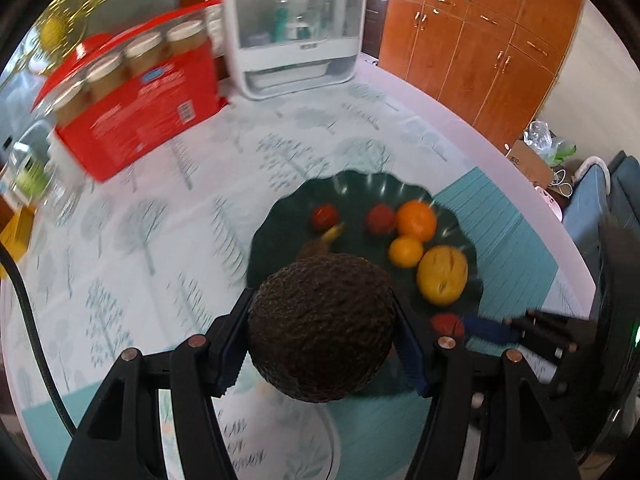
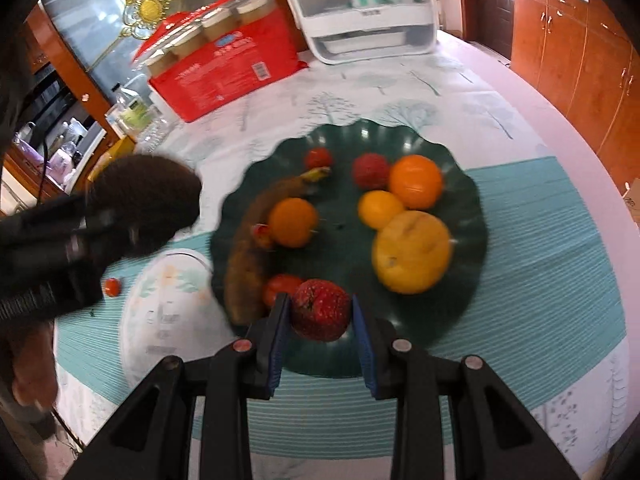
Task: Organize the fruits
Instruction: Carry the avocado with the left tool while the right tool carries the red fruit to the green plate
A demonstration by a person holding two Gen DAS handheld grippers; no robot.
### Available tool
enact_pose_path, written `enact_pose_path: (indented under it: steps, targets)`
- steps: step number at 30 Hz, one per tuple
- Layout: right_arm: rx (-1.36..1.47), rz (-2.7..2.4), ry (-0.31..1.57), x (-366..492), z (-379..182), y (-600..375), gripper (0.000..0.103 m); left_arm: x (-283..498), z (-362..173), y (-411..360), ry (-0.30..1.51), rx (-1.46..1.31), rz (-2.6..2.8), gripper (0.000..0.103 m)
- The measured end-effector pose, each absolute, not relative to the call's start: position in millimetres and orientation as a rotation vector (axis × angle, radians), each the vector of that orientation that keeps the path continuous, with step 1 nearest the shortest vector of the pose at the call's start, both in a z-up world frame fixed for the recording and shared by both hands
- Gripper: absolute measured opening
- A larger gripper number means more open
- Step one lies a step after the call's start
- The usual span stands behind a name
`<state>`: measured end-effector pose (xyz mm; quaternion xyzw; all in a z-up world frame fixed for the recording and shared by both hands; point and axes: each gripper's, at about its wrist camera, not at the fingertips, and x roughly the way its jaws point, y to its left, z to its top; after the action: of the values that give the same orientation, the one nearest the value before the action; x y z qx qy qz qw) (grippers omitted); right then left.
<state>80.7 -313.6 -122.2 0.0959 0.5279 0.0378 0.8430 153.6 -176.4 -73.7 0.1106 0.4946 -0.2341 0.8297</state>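
Observation:
A dark green wavy-rimmed plate [image 2: 460,152] [image 1: 280,216] holds a brown banana [image 2: 248,248], oranges [image 2: 416,180], a large yellow fruit [image 2: 412,252] and small red fruits [image 2: 370,170]. My left gripper [image 1: 322,344] is shut on a dark rough avocado [image 1: 320,324], held above the plate's near left rim; it also shows in the right wrist view [image 2: 148,196]. My right gripper [image 2: 320,312] is shut on a red strawberry [image 2: 320,308] over the plate's near edge.
A red box of jars [image 2: 224,68] and a white plastic cabinet [image 2: 368,8] stand at the table's far side. A small tomato [image 2: 112,286] lies on the teal mat left of the plate. Wooden cupboards [image 1: 480,40] line the right.

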Motion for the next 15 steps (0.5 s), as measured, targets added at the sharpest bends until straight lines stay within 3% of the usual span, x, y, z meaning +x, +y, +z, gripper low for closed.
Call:
enact_pose_path:
  steps: [15]
  targets:
    - [0.156, 0.158, 1.167, 93, -146, -319, 0.032, 209, -128, -233, 1.146, 0.272, -0.447, 0.063]
